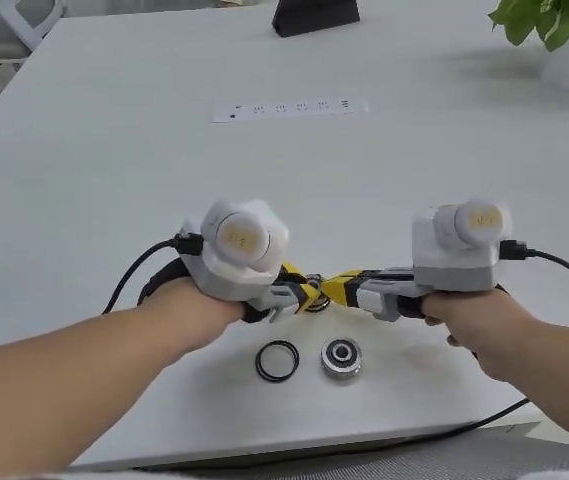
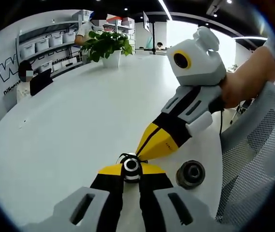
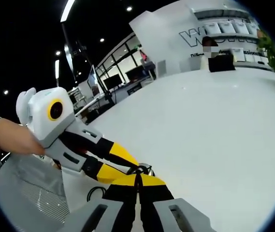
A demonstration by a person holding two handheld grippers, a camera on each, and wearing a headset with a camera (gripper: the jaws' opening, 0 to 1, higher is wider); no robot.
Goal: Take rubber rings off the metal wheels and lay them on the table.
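Left hand-held gripper (image 2: pixel 130 172) tight on metal wheel (image 2: pixel 131 164), right hand-held gripper (image 3: pixel 138 177) closed (tip-to-tip)

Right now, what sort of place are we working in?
Likely an open-plan office or lab workspace: a long white table with a power strip on it, a potted plant, and wall shelves of bins.

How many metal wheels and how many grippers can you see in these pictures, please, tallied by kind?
Metal wheels: 2. One metal wheel is clamped in the left gripper, the other lies on the table.
Grippers: 2. These are the left gripper and the right gripper, whose shut jaws pinch the held wheel's rubber ring.
Total: 4.
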